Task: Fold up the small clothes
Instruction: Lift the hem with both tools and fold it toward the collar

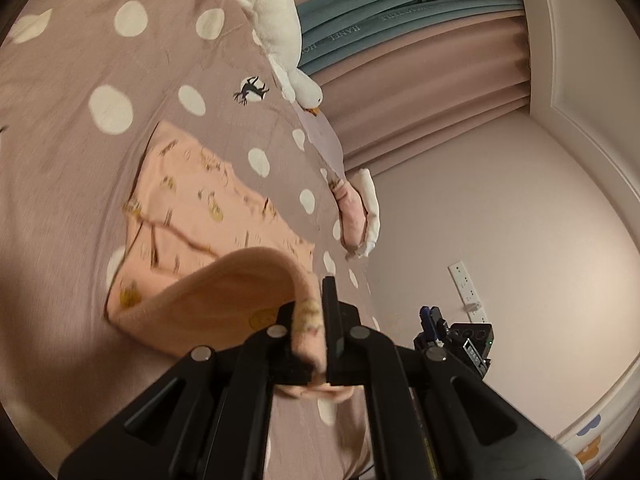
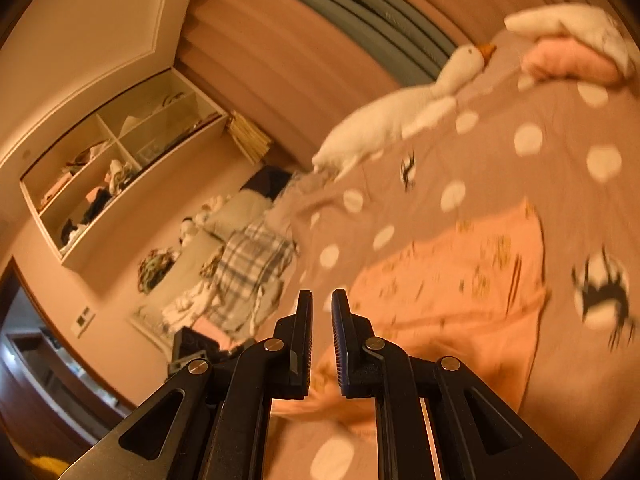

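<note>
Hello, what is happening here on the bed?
A person is folding a small peach printed garment on a dotted mauve bedcover. The left hand-held gripper is shut on one edge, lifted into a curl. The right hand-held gripper holds nothing visible between its fingers. A white plush goose lies nearby.

Open bedspread [image 1: 80, 168] lies free on the near and left sides of the peach garment [image 1: 192, 216], whereas the far edge is obstructed by a white plush goose [image 1: 276, 28] and a rolled pink-and-white cloth [image 1: 360, 216], with curtains [image 1: 420, 92] and wall [image 1: 500, 220] closing off the space beyond.
</note>
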`<state>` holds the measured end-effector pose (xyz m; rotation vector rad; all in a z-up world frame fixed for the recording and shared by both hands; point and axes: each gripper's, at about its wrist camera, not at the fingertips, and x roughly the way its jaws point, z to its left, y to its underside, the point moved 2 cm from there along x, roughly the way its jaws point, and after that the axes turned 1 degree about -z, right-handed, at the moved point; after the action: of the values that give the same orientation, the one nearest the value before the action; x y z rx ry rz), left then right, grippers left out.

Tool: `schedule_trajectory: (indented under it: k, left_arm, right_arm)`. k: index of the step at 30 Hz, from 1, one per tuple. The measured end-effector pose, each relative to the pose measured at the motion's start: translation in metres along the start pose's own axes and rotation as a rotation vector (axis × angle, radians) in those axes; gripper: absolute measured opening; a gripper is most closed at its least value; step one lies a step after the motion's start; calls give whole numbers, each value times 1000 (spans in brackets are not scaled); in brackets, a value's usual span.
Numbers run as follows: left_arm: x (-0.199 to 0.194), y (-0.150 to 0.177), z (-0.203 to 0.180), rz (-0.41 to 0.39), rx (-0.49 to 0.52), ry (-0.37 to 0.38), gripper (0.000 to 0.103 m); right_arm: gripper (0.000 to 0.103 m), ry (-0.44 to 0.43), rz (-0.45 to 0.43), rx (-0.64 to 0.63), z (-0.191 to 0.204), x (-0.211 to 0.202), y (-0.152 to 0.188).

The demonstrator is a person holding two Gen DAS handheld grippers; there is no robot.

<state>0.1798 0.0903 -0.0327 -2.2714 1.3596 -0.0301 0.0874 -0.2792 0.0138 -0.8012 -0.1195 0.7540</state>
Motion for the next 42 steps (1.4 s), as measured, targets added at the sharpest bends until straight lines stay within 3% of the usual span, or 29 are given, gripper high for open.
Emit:
schedule_trajectory:
  k: [2, 5, 9, 14, 19, 23, 25, 27, 28, 33, 42]
  left_arm:
    - [7, -6, 6, 3, -18, -10, 3]
    - [14, -6, 15, 19, -30, -21, 3]
    - [12, -3, 27, 34, -48, -32, 3]
    - [8, -1, 38, 38, -67, -46, 3]
    - [8, 4, 43, 59, -70, -67, 3]
    - [12, 8, 51, 75, -98, -97, 3]
    - [12, 10, 56, 74, -116, -110, 3]
    - [10, 13, 61, 68, -137, -122, 3]
    - [9, 15, 63, 68, -145, -128, 3]
    - [1, 15, 58, 35, -154, -109, 3]
    - [11, -18, 34, -20, -138, -90, 3]
  right_arm:
    - [13, 36, 17, -4, -6, 8, -9]
    - [14, 75, 125, 90, -29, 27, -5]
    - [44, 201, 238, 102, -54, 35, 20]
    - [45, 304, 316, 158, -89, 39, 34]
    - [44, 421, 434, 81, -100, 62, 47]
    - [44, 484, 479, 15, -105, 75, 52]
    - [40, 499, 495, -34, -100, 78, 55]
    - [6, 494, 511, -74, -94, 79, 58]
    - [6, 486, 516, -78, -91, 79, 60]
    - [4, 491, 421, -132, -74, 66, 50]
    - [4, 532, 147, -316, -23, 42, -15]
